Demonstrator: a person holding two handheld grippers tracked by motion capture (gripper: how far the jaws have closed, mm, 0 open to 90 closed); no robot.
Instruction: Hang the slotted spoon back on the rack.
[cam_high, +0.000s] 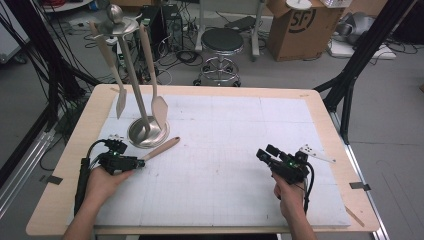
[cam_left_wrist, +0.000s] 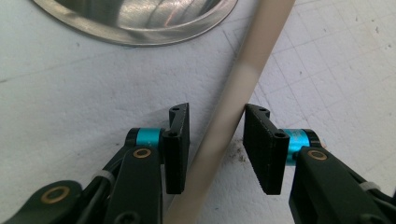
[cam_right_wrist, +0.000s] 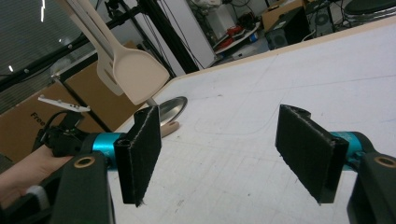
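Two jaws of the left gripper (cam_left_wrist: 217, 149) are spread about the utensil handle (cam_left_wrist: 229, 116), not yet clamped; it lies flat on the table (cam_high: 225, 165) beside the stand base (cam_high: 147, 132), its length running straight between them. The right gripper (cam_high: 274, 156) is held open, well apart.

Robotics laboratory or workshop. A pale wooden tabletop (cam_high: 65, 185) covered with a white gridded mat (cam_high: 225, 150) stands on a grey floor among black metal frame struts (cam_high: 367, 45). Behind it lie tangled black cables (cam_high: 180, 55), dark computer towers (cam_high: 160, 22), a round black stool on a chrome base (cam_high: 221, 42) and a brown cardboard shipping box (cam_high: 300, 27).
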